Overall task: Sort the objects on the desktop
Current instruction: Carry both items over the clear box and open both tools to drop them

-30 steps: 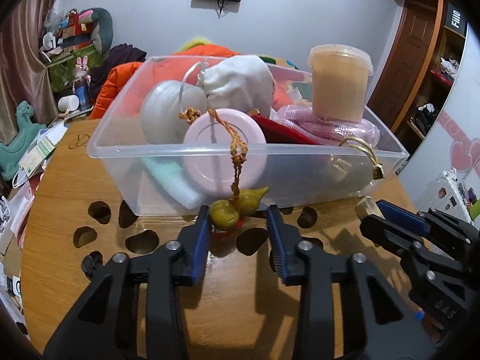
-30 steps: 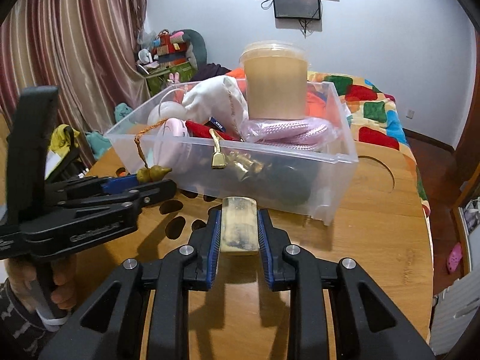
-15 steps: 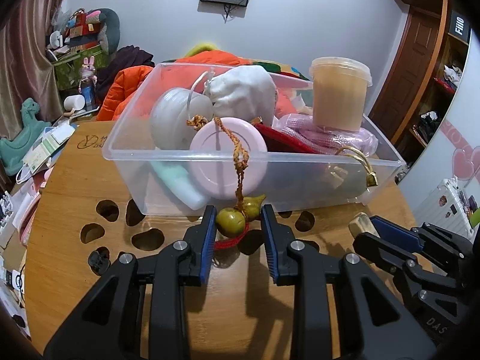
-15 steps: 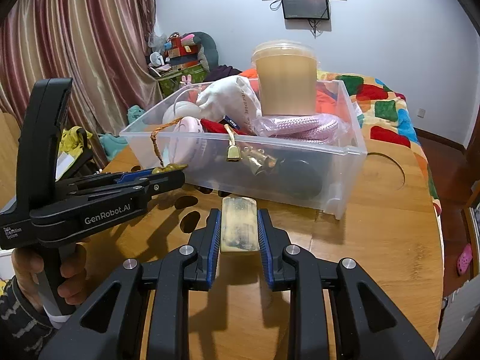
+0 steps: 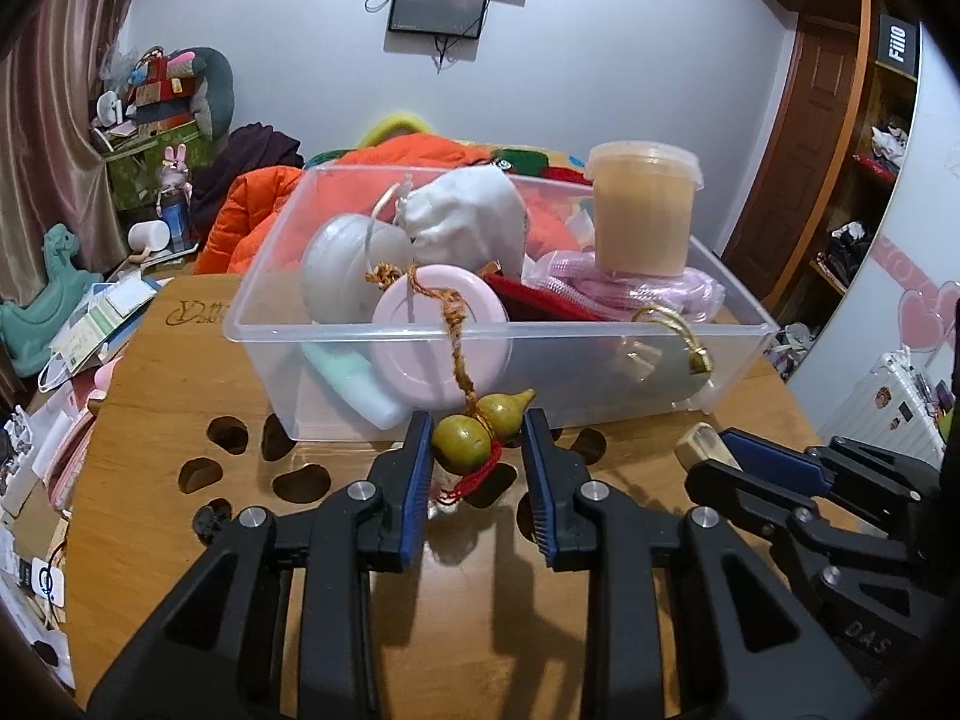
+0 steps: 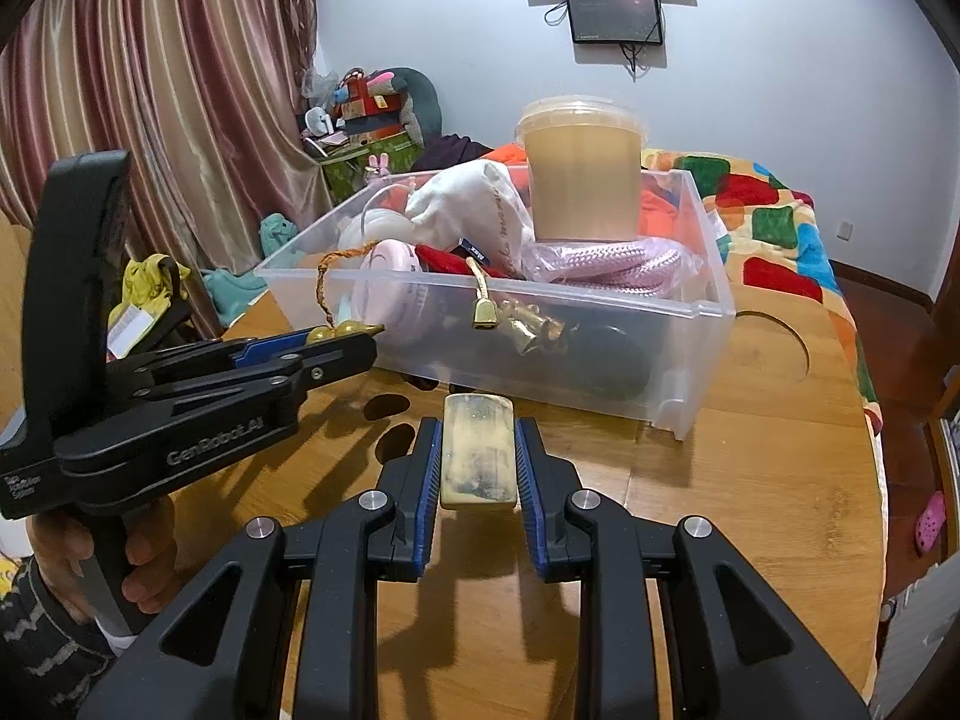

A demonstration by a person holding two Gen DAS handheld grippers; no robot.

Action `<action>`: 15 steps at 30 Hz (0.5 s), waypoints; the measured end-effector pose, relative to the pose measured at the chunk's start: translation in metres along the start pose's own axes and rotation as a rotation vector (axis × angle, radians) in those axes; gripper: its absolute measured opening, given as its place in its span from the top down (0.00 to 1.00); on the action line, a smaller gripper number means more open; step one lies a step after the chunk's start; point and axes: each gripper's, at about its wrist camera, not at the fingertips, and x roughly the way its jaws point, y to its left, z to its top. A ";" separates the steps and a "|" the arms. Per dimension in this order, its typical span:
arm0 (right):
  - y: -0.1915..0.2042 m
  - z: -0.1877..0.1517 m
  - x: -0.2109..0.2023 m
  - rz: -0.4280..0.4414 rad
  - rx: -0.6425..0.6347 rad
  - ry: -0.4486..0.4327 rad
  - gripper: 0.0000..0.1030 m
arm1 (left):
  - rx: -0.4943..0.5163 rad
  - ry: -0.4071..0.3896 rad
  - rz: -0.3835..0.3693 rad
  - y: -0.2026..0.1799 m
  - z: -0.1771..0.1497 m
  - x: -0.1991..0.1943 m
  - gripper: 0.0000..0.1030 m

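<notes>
A green-yellow gourd charm (image 5: 474, 435) with a red tassel hangs on a braided cord over the front rim of a clear plastic bin (image 5: 600, 372). My left gripper (image 5: 477, 426) is shut on the gourd, one pad against each side, just in front of the bin wall. The right wrist view shows that left gripper (image 6: 366, 342) from the side, the gourd (image 6: 336, 330) peeking between its tips. My right gripper (image 6: 478, 423) is shut on a flat cream block (image 6: 478, 456) above the wooden table (image 6: 750, 510). It is near the bin (image 6: 690, 360).
The bin holds a beige lidded tub (image 5: 645, 210), a white pouch (image 5: 462, 222), a pink round case (image 5: 441, 342) and pink rope (image 5: 648, 294). Cut-out holes (image 5: 300, 480) mark the table. Papers and clutter (image 5: 78, 330) crowd its left edge. A person's hand (image 6: 144, 558) holds the left gripper.
The left gripper's jaws have narrowed onto the gourd charm and the hand has come slightly up and forward. The right gripper still holds the cream block in the same place.
</notes>
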 end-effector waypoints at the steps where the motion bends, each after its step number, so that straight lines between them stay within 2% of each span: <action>1: 0.001 0.000 -0.001 0.000 -0.001 -0.002 0.79 | 0.000 -0.006 -0.003 0.001 0.001 -0.004 0.72; 15: 0.005 0.029 -0.020 -0.026 -0.024 -0.066 0.79 | -0.006 -0.065 -0.005 0.018 0.017 -0.026 0.72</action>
